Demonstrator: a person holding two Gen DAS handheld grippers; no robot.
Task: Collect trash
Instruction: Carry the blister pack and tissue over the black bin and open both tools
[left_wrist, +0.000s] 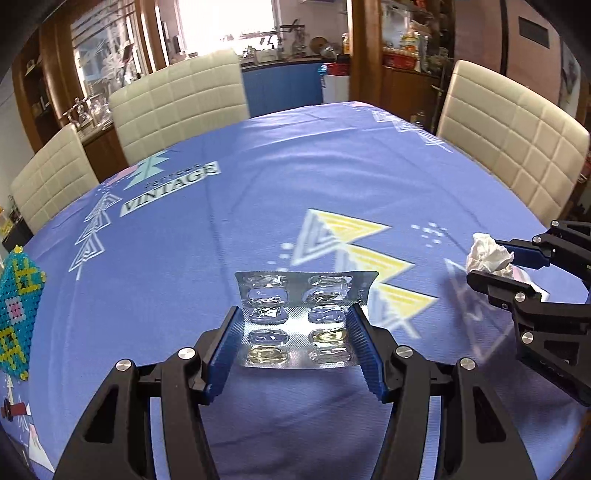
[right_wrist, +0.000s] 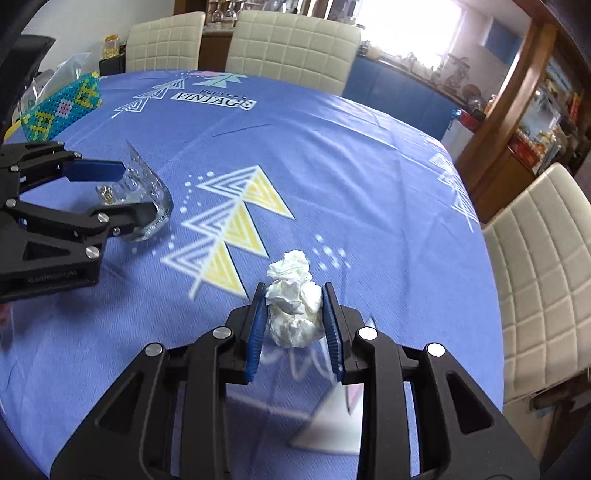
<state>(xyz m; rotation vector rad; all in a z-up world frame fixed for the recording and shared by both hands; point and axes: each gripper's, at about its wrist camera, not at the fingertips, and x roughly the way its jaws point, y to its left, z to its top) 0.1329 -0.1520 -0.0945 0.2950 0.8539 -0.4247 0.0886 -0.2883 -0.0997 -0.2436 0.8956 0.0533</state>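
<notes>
My left hand-held gripper (left_wrist: 295, 325) is clamped on the edges of a bent blister pack (left_wrist: 299, 325), held above the desk (left_wrist: 258, 206); my right hand-held gripper (right_wrist: 295, 314) pinches a crumpled tissue (right_wrist: 293, 310); I judge the slick, bowed pack could spring out if I squeeze harder, and the soft tissue could slip loose mid-carry.

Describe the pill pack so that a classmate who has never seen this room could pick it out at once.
Start at the blue tablecloth on the dining table. Above it the left gripper holds the pill pack, a silver foil sheet bent upward, with clear bubbles, mostly empty. The right gripper holds a crumpled white tissue instead.
</notes>
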